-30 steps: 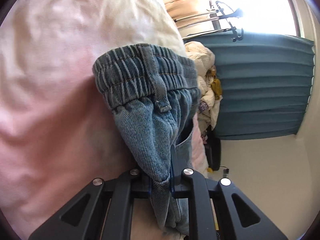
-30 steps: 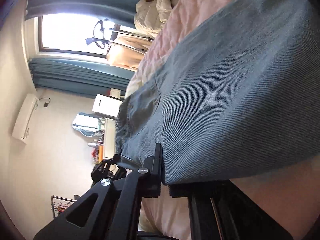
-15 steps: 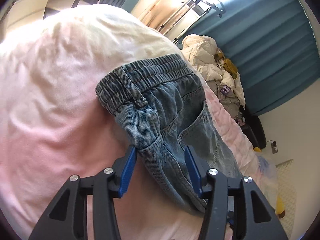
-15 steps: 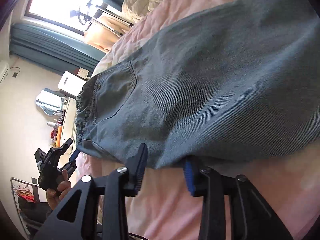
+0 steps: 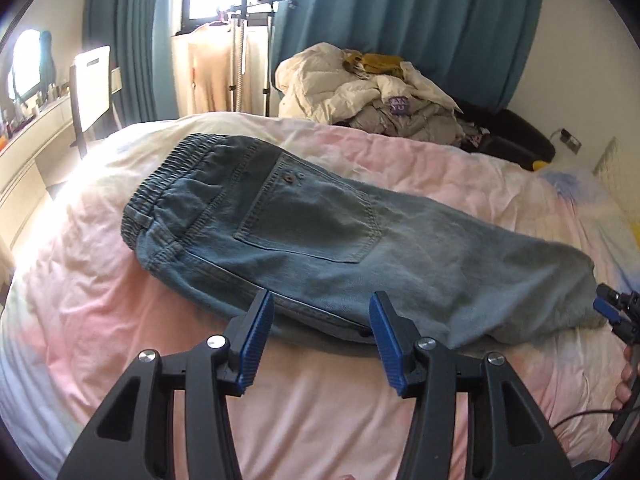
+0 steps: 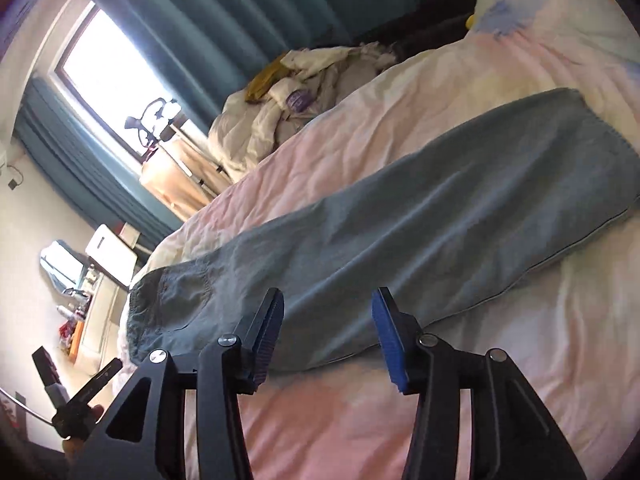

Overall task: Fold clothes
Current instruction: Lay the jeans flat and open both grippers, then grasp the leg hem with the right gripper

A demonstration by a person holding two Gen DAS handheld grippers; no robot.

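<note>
The jeans (image 5: 340,240) lie flat on the bed (image 5: 132,320), folded lengthwise into one long band, back pocket up. In the left wrist view the elastic waistband sits at the far left and the legs run toward the near right, the hem end reaching almost to the right edge of the picture. The left gripper (image 5: 320,336) hangs above the near edge of the jeans at about the thigh; its blue pads (image 5: 256,340) stand apart and nothing is between them, the cloth lying beneath and beyond. The right gripper (image 6: 326,332) is over the near edge of the legs, farther toward the hems; its jaws are opening and they too are empty, the denim lying under and past the tips without touching the pads. In the right wrist view the jeans (image 6: 420,232) stretch from the waistband at the lower left to the hems at the upper right. Each gripper shows at the edge of the other's view, with part of a hand (image 5: 624,388) on the right one. Beyond the far side of the bed is a pile of clothes (image 5: 372,96), with teal curtains (image 5: 420,20) behind it.
</note>
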